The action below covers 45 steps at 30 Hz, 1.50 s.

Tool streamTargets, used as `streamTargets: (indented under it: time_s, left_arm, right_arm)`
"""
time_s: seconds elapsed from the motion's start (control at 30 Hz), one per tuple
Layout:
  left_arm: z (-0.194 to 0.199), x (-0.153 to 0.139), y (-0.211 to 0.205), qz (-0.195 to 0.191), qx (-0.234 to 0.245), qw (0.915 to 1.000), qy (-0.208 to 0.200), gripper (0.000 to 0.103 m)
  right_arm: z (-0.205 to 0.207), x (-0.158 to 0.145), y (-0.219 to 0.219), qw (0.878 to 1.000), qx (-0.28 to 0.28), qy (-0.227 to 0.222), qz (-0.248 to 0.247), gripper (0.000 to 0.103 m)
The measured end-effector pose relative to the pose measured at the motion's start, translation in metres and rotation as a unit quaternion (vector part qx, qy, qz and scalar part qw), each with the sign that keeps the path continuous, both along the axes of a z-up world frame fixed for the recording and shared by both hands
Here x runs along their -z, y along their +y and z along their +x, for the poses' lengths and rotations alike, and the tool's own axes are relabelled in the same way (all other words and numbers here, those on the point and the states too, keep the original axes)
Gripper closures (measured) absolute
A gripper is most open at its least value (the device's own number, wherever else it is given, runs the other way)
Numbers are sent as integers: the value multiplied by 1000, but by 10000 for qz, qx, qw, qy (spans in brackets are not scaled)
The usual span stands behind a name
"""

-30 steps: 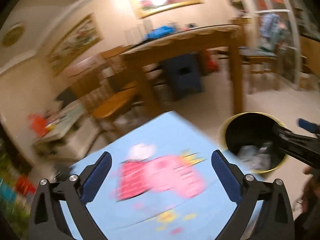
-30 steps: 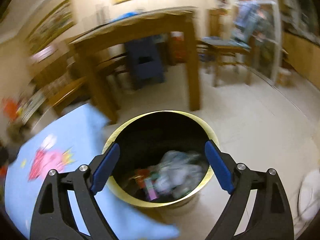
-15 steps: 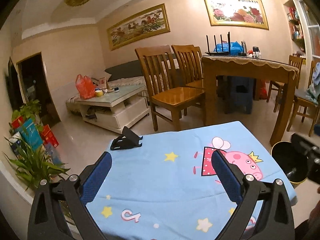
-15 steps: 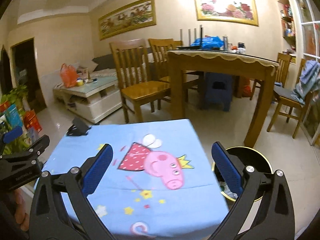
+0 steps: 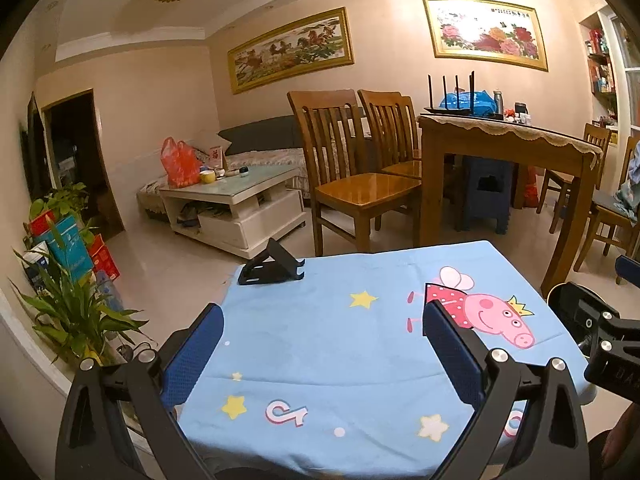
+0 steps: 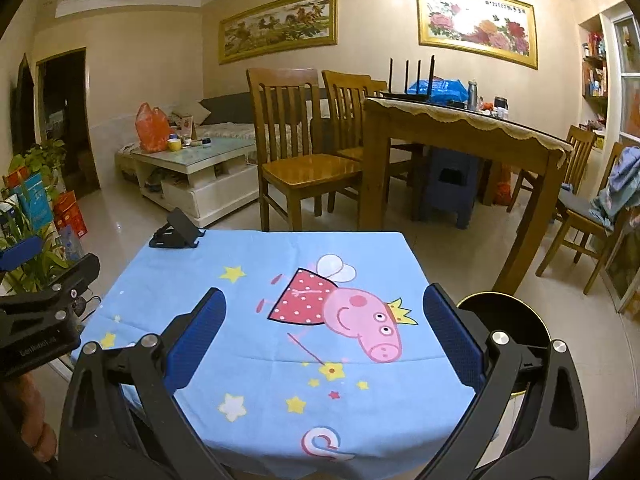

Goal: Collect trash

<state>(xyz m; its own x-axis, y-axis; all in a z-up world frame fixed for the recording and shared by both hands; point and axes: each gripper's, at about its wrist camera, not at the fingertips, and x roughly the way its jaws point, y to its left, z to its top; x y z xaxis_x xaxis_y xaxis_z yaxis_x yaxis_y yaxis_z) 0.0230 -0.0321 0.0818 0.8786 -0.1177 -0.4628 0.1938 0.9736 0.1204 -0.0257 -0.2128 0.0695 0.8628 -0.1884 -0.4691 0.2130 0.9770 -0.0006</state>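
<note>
The trash bin [image 6: 504,312] stands on the floor just beside the right edge of the worktop [image 6: 256,296], low enough that only its dark mouth and gold rim show past the cloth. In the left wrist view only a sliver of its rim shows at the far right, mostly hidden behind the other tool. What lies inside cannot be told from here. Its place close against the worktop looks chosen so that scraps can be dropped in with a short reach.

No loose trash shows on the worktop. A blue cloth with a cartoon pig and stars covers it, and the only thing resting there is a black folding stand [image 6: 176,234] at the far left corner, well apart from the bin.

The right gripper [image 6: 324,332] hovers over the near side of the cloth with its jaws spread wide and nothing between them. The left gripper [image 5: 322,354] hangs over the near left part of the cloth, jaws likewise spread and empty. Both point slightly downward across the worktop, a pose that suits scanning for anything left to pick up.

Judging by the bare cloth, the collecting seems finished or nearly so.

Beyond are wooden chairs [image 6: 300,152], a dining table [image 6: 460,128] and a low white coffee table [image 6: 192,168].
</note>
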Motion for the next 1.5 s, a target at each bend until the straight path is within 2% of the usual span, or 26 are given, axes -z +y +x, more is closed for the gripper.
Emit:
streamTargets:
  time_s: [1.2,1.5]
  left_arm:
    - [-7,3,1,-12,81,10000,8,7]
    - [-4,4,3,-136,118,9998,98,7]
  right_arm:
    - [-13,4,-7,9999,11,73,132,6]
    - [-13,7,-3,9999,-23,112,123,6]
